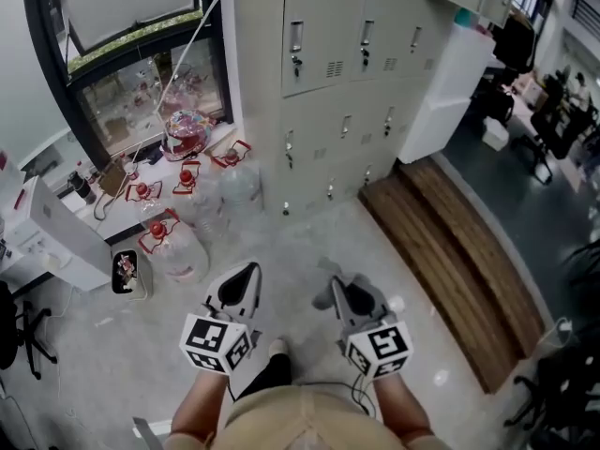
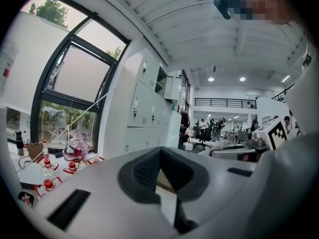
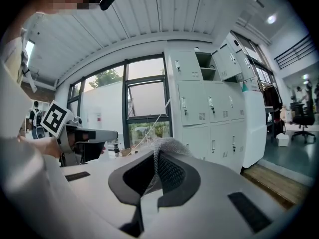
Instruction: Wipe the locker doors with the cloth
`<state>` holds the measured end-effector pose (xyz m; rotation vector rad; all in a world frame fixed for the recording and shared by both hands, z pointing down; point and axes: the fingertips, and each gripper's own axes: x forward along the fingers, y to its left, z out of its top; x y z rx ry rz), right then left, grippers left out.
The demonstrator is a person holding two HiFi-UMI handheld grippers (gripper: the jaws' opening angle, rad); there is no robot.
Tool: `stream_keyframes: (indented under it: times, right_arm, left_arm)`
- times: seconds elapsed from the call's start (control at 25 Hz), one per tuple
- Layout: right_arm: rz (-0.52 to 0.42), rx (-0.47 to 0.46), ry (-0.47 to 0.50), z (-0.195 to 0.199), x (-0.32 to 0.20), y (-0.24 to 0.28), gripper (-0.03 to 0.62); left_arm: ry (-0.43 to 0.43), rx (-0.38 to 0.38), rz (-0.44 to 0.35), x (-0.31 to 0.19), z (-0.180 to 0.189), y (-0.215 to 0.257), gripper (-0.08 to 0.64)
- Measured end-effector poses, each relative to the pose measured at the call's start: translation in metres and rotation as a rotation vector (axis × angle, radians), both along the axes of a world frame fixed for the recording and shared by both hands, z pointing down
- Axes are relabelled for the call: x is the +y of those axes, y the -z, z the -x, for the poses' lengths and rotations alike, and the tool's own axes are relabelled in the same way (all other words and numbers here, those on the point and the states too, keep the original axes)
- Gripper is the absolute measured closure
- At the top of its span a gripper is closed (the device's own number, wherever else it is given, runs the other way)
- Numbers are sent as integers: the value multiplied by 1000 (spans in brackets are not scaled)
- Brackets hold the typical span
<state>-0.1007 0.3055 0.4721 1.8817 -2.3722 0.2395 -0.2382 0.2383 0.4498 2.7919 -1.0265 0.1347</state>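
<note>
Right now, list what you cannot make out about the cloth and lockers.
Cloth: its size; the right gripper covers most of it in its own view.
Lockers: upper rows cut off by the head view's top edge.
Any dirt on them: too small in every view.

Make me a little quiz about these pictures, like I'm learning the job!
1. True or false: the right gripper holds the cloth.
2. The lockers are: A) touched by the cloth, B) ahead, not yet reached, C) lying flat on the floor.
3. Fill in: the jaws of the left gripper are ____, with nothing between them.
Key: 1 true; 2 B; 3 shut.
</note>
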Motion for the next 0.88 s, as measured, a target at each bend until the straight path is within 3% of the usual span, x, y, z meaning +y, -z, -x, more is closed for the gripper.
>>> stream_keyframes:
  times: [0.36, 0.6, 0.72, 0.88]
  right_arm:
    - [14, -26, -13, -3, -96, 2, 588]
    - [30, -1, -4, -2, -141, 6, 588]
    - [-7, 17, -2, -4, -163, 20, 588]
    - [-37, 57, 8, -11, -184, 40, 588]
  left_arm:
    - [-27, -19, 28, -86, -3, -1, 563]
    - [-44, -12, 114, -131, 0, -9, 565]
    - [-48, -8, 73, -157, 0, 6, 565]
    - [-72, 20, -38, -172, -10, 40, 563]
